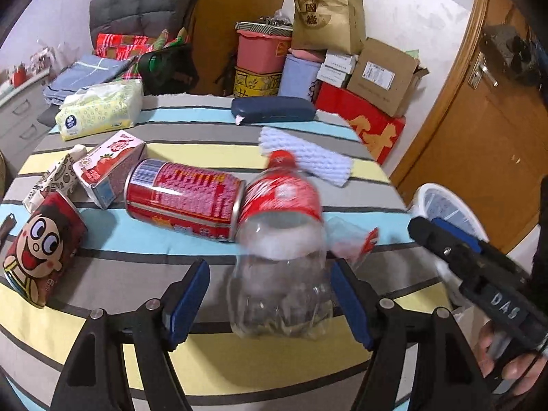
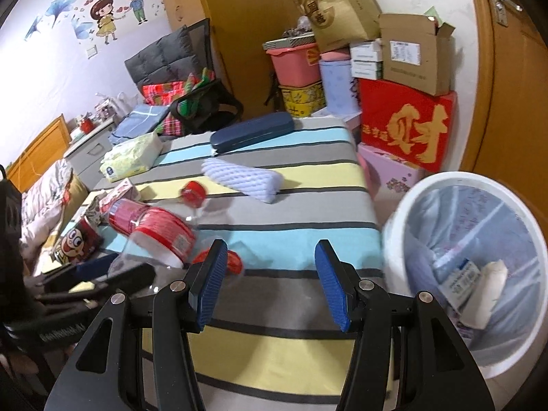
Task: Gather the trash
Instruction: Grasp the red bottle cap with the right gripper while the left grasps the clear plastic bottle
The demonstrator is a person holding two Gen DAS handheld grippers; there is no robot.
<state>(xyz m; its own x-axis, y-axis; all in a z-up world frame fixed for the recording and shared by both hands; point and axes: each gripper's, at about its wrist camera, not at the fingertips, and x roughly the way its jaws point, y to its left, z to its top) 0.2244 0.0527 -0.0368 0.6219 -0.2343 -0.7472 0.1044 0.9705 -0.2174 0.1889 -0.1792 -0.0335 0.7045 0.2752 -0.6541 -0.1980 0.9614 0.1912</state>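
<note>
A clear plastic bottle [image 1: 281,274] with a red label and red cap lies on the striped table [image 1: 205,150], its base between the fingers of my left gripper [image 1: 269,269]. The jaws stand apart, with a gap beside the left pad [image 1: 190,291]. The bottle looks blurred. Behind it lie a red can [image 1: 185,198], a cartoon-faced can [image 1: 41,250], a strawberry carton [image 1: 109,167] and a clear wrapper [image 1: 356,239]. My right gripper [image 2: 271,245] is open and holds nothing. It hovers over the table's right part, beside the white bin [image 2: 479,267].
A white foam net [image 2: 246,178], a navy case [image 2: 253,130] and a tissue pack [image 2: 133,154] lie farther back on the table. Boxes and bags [image 2: 404,126] are stacked by the wall. The lined bin holds some scraps [image 2: 479,291].
</note>
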